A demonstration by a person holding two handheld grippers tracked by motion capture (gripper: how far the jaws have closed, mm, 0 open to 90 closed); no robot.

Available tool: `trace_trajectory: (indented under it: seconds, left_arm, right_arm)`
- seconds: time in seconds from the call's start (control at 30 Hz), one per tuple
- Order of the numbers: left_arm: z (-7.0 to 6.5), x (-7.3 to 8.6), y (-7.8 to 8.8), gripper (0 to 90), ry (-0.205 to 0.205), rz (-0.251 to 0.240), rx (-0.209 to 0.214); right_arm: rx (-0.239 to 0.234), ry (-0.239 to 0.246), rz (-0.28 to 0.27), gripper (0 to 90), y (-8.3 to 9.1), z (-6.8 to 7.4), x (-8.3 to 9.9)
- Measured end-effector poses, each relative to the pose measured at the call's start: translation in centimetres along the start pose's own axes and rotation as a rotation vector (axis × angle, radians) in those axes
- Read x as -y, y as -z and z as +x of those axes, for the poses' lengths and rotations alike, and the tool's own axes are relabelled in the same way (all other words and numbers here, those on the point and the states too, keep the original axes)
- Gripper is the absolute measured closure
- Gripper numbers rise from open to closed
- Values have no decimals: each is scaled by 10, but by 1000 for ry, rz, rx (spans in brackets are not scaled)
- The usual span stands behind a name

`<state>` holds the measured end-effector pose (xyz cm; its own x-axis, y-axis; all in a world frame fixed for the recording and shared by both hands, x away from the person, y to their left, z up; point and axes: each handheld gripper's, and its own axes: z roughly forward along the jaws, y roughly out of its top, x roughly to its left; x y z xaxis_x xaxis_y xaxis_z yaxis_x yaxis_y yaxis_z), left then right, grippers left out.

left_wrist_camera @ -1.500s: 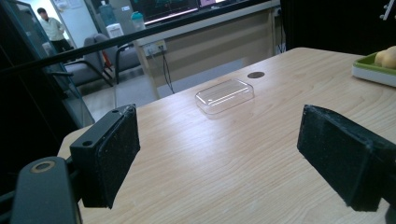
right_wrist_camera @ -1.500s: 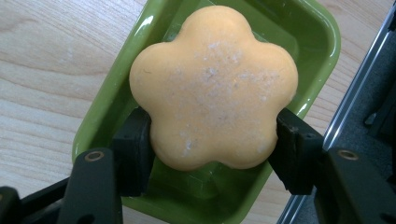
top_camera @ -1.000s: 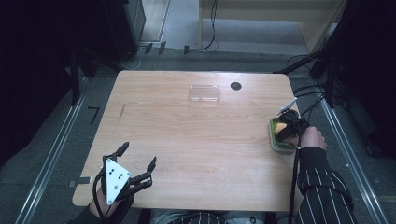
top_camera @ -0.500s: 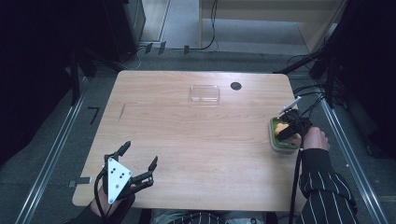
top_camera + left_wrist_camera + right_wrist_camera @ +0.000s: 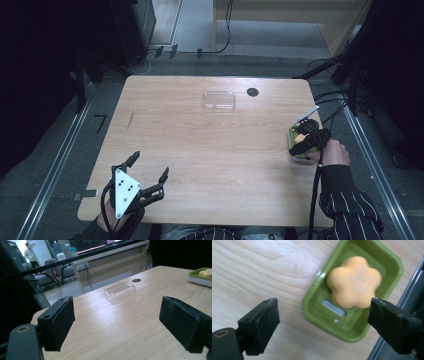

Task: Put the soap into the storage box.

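Note:
A green dish (image 5: 310, 312) sits at the table's right edge with an orange flower-shaped piece (image 5: 354, 282) lying in it. My right gripper (image 5: 324, 317) hovers just above the dish. Its jaws have just been opening and stand wide apart, with nothing pressed between the pads. From above, the right gripper (image 5: 306, 142) covers part of the green dish (image 5: 292, 134). My left gripper (image 5: 150, 165) rests open at the table's near left corner, nothing between its pads (image 5: 62, 322). Ahead of it lie a clear plastic box (image 5: 120, 291) and the dish (image 5: 197, 278).
The clear plastic box (image 5: 219, 100) lies at the back middle of the wooden table (image 5: 200, 145), beside a small dark round hole (image 5: 252, 92). Cables (image 5: 330, 97) trail off the right edge. A metal rail (image 5: 372, 170) runs along the floor on that side.
The right gripper's jaws have opened and it has lifted a little off the dish, drawing slightly toward the person. The left gripper has stayed put.

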<state>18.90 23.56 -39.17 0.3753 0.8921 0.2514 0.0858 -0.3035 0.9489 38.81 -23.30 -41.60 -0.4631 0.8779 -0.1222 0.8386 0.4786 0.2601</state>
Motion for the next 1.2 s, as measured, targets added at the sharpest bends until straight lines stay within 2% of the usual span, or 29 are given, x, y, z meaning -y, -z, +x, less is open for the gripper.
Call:
trace_trajectory:
  seconds: [0.13,0.3,0.37,0.4,0.67,0.73,0.83,1.2]
  left_arm:
    - [0,0,0,135,1,-2,-1]
    - [0,0,0,135,-1,0,0]
    - [0,0,0,135,0,0,-1]
    - [0,0,0,135,0,0,-2]
    - [0,0,0,135,0,-1,-1]
    - [0,0,0,135,0,0,-2]
    - [0,0,0,135,0,-1,-1]
    - [0,0,0,135,-1,0,0]
  right_arm:
    - [-13,29,0,84,1,9,-1]
    - [-41,73,2,62,4,30,-2]
    - [-41,87,-4,59,5,33,-3]
    - [-48,109,-9,58,5,39,-3]
    - [-71,177,-2,54,4,66,-1]
    - [-76,206,10,54,2,78,1]
    - [-74,234,22,54,-1,86,4]
    - [-90,273,41,54,-6,101,19]
